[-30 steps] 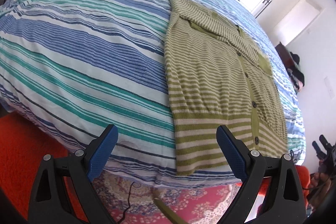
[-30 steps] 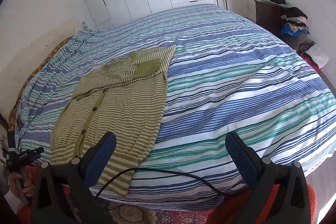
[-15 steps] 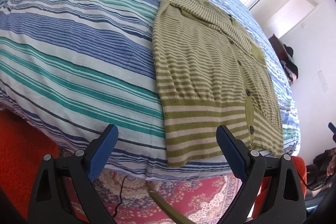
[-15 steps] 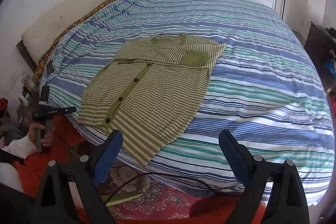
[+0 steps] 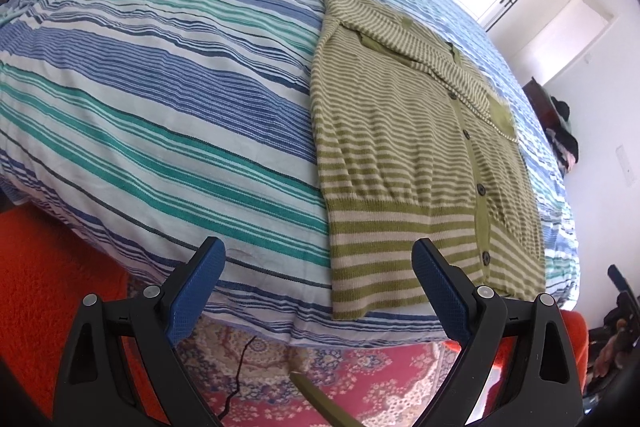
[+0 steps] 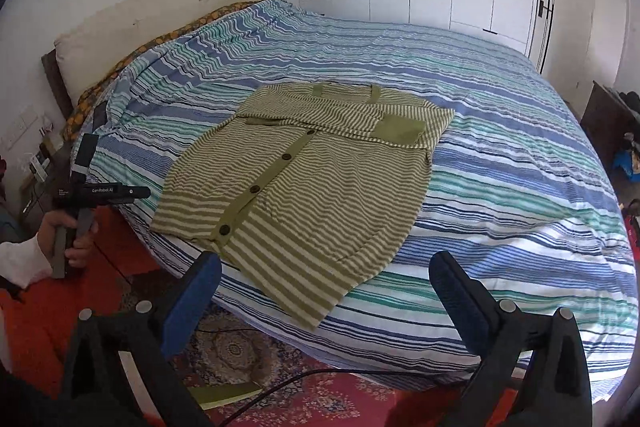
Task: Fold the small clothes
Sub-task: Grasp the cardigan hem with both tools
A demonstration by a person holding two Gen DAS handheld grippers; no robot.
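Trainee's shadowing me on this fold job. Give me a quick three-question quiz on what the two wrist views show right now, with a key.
1. True or false: the left gripper is clamped on the striped cardigan.
2. Multiple choice: the cardigan's sleeves are A) spread out to the sides, B) folded across its chest, C) hanging off the bed.
3. Fill in: in the right wrist view, the cardigan's bottom hem lies near the bed's ____ edge, the one closest to the right gripper.

Key
1. False: both grippers are open, short of the fabric.
2. B
3. Near (front)
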